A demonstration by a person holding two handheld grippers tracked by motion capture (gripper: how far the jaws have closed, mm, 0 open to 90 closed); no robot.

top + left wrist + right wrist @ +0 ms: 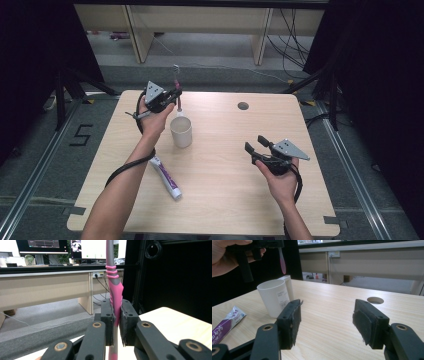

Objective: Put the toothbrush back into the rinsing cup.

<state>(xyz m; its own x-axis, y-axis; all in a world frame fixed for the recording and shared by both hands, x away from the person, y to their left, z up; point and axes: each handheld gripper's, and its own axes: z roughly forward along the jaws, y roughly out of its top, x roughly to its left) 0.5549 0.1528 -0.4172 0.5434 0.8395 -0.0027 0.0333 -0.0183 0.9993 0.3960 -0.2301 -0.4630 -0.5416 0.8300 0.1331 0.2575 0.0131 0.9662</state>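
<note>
Left of centre in the high view, the left gripper [176,94] has its jaws clamped on the pink-and-grey plastic toothbrush [115,293], held upright just above the white plastic handled cup [181,132], probably so it can drop straight in. Below the cup, a purple-and-white toothpaste tube [166,177] lies flat on the pale wooden table [225,200]. At the right of that frame, the right gripper [255,146] hovers with jaws wide apart and empty, likely waiting its turn.
</note>
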